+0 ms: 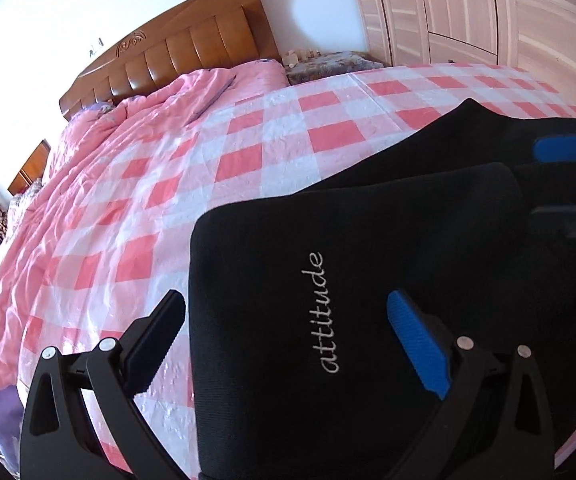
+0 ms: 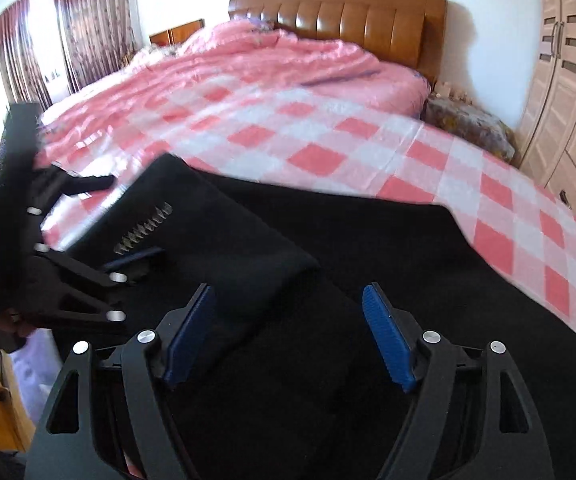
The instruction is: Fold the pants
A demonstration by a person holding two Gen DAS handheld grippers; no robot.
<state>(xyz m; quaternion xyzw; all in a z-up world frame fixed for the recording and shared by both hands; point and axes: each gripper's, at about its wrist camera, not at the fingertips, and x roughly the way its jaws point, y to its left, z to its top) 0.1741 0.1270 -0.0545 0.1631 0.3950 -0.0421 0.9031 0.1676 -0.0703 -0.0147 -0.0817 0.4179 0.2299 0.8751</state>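
Pants (image 1: 367,240) on bed (image 1: 248,152), headboard (image 1: 176,52) behind

**Black pants lying partly folded on the bed**

The pants (image 1: 367,248) are black, of a soft matte cloth, with the word "attitude" stitched in white script. In the left wrist view they fill the lower right of the frame, one layer doubled over another. In the right wrist view they (image 2: 327,280) spread across the lower middle, a folded flap lying toward the left.
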